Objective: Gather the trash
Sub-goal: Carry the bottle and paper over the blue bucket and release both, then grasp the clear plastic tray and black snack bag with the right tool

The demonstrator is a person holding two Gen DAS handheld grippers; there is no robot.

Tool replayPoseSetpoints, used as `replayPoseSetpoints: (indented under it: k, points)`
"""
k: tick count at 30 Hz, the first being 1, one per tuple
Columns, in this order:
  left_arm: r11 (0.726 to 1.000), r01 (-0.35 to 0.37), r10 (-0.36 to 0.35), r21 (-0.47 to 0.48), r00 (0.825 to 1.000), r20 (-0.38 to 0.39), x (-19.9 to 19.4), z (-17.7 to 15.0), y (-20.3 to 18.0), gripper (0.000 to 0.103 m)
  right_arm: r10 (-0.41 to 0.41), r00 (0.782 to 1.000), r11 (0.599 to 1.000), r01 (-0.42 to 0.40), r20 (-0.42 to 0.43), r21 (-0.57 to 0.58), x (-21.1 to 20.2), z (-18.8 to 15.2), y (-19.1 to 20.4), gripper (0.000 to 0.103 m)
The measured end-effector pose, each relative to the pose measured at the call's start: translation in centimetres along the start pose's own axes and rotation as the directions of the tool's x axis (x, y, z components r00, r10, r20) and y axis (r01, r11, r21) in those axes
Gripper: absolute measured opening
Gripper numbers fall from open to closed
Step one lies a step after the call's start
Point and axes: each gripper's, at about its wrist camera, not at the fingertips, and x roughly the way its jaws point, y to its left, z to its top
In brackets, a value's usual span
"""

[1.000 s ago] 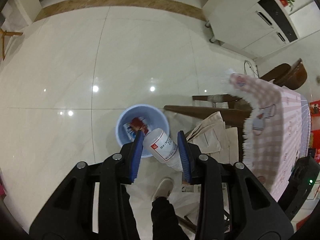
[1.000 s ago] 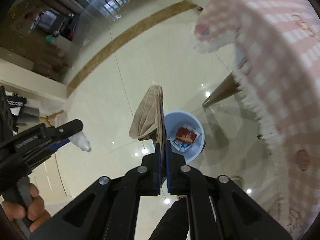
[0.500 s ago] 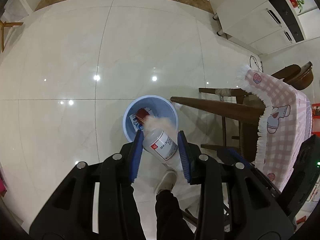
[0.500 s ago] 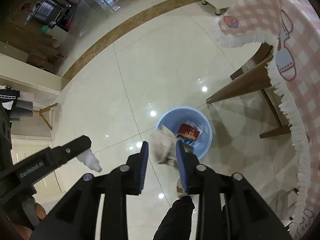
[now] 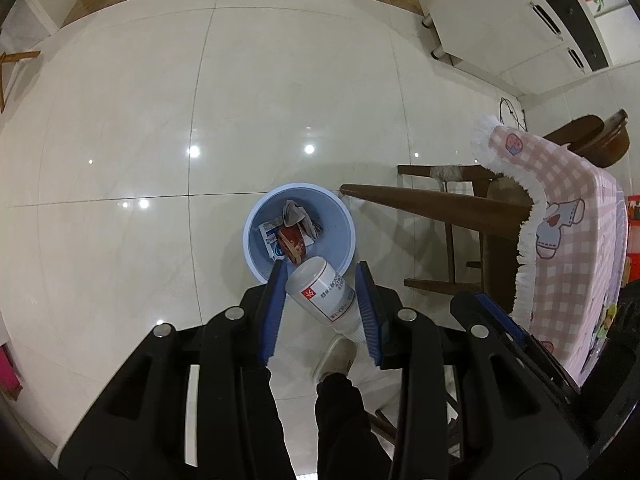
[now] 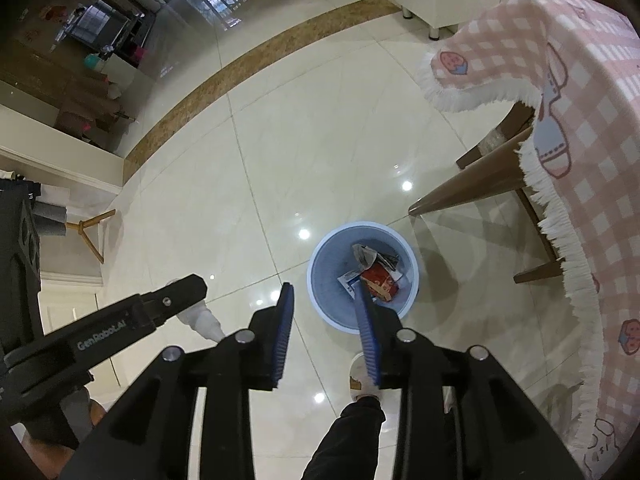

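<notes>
A round blue bin (image 5: 256,224) stands on the tiled floor and also shows in the right wrist view (image 6: 320,292). In it lie a crumpled tan paper bag (image 5: 294,213), a red packet (image 6: 380,280) and a blue-white wrapper (image 5: 270,240). My left gripper (image 5: 322,272) is shut on a white plastic bottle (image 5: 324,292) with a red-marked label, held above the bin's near rim. My right gripper (image 6: 326,292) is open and empty above the bin's near-left rim.
A table with a pink checked fringed cloth (image 6: 580,120) stands at the right, with wooden chair legs (image 5: 436,200) under it. The person's foot (image 6: 362,376) stands just before the bin. White cabinets (image 5: 500,12) stand at the far right.
My right gripper opened and let go of the tan paper bag, which fell into the bin. My left gripper still holds the bottle over the bin's near rim.
</notes>
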Motion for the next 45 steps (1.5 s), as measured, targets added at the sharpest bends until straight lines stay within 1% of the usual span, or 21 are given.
replayPoseSetpoints:
  k: [10, 11, 14, 20, 23, 27, 29, 30, 31, 32, 33, 36, 37, 39, 41, 42, 43, 45]
  points:
    - [1.000, -0.003, 0.004, 0.027, 1.000, -0.023, 0.2, 0.2, -1.9, 0.035, -0.005, 1.000, 0.999, 0.004, 0.020, 0.036, -1.4, 0.2, -2.2, 0.039]
    - [1.000, -0.002, 0.003, 0.027, 1.000, -0.024, 0.3, 0.2, -2.2, 0.036, -0.003, 1.000, 0.999, 0.003, 0.023, 0.039, -1.5, 0.2, -2.4, 0.039]
    - [1.000, -0.007, 0.008, 0.026, 1.000, -0.024, 0.3, 0.2, -2.9, 0.049, -0.002, 0.999, 0.999, 0.001, 0.033, 0.047, -2.1, 0.3, -3.0, 0.039]
    - [0.999, -0.025, 0.027, 0.037, 0.998, -0.051, 0.8, -0.2, -4.2, 0.050, 0.003, 0.999, 0.998, -0.006, 0.043, 0.070, -3.1, 0.2, -4.8, 0.040]
    - [0.998, -0.038, 0.040, 0.042, 0.998, -0.051, 0.6, -0.6, -5.3, 0.050, 0.006, 0.998, 0.997, -0.010, 0.055, 0.078, -3.9, 0.2, -5.8, 0.040]
    - [0.995, -0.045, 0.046, 0.087, 0.999, -0.005, -0.9, -1.2, -8.2, 0.050, 0.015, 0.995, 0.995, -0.024, 0.096, 0.096, -6.1, 0.3, -7.7, 0.040]
    - [0.991, -0.048, 0.044, 0.122, 0.998, 0.033, -2.2, -1.5, -10.1, 0.050, 0.025, 0.991, 0.994, -0.038, 0.130, 0.103, -7.8, 0.5, -8.6, 0.040]
    - [0.989, -0.052, 0.043, 0.141, 0.997, 0.069, -3.4, -1.7, -11.5, 0.050, 0.030, 0.988, 0.993, -0.046, 0.148, 0.106, -8.6, 0.6, -8.9, 0.040]
    - [0.986, -0.049, 0.033, 0.159, 0.994, 0.100, -4.4, -1.9, -12.6, 0.050, 0.037, 0.982, 0.992, -0.058, 0.185, 0.110, -10.3, 0.7, -9.7, 0.040]
    - [0.981, -0.048, 0.021, 0.187, 0.989, 0.146, -5.7, -2.3, -14.4, 0.050, 0.042, 0.976, 0.992, -0.067, 0.212, 0.111, -11.5, 0.8, -10.2, 0.040]
    - [0.977, -0.048, 0.012, 0.207, 0.985, 0.174, -6.6, -2.6, -15.6, 0.051, 0.047, 0.971, 0.991, -0.075, 0.235, 0.112, -12.5, 0.9, -10.9, 0.040]
    - [0.955, -0.044, -0.032, 0.292, 0.968, 0.251, -8.9, -4.0, -20.6, 0.051, 0.036, 0.943, 0.990, -0.078, 0.330, 0.114, -16.9, 0.7, -13.6, 0.040]
    - [0.942, -0.038, -0.055, 0.332, 0.962, 0.266, -9.5, -4.8, -22.9, 0.052, 0.019, 0.930, 0.990, -0.069, 0.368, 0.125, -18.7, 0.3, -15.2, 0.041]
    - [0.916, -0.026, -0.089, 0.401, 0.960, 0.266, -9.6, -6.3, -26.5, 0.053, -0.016, 0.912, 0.986, -0.053, 0.409, 0.156, -21.0, -0.4, -18.0, 0.044]
    - [0.879, -0.011, -0.123, 0.476, 0.961, 0.249, -9.2, -8.2, -30.5, 0.055, -0.073, 0.893, 0.976, -0.027, 0.444, 0.216, -23.6, -1.8, -22.1, 0.045]
    - [0.855, -0.001, -0.137, 0.518, 0.964, 0.229, -8.6, -9.5, -33.0, 0.056, -0.105, 0.886, 0.968, -0.013, 0.451, 0.250, -24.6, -2.6, -24.4, 0.047]
    - [0.837, 0.017, -0.153, 0.547, 0.967, 0.204, -7.9, -10.6, -35.1, 0.056, -0.130, 0.882, 0.960, -0.002, 0.453, 0.279, -25.3, -3.1, -26.4, 0.048]
    - [0.812, 0.058, -0.180, 0.581, 0.972, 0.154, -6.8, -12.6, -38.6, 0.057, -0.191, 0.872, 0.934, 0.019, 0.451, 0.358, -26.7, -5.0, -31.1, 0.053]
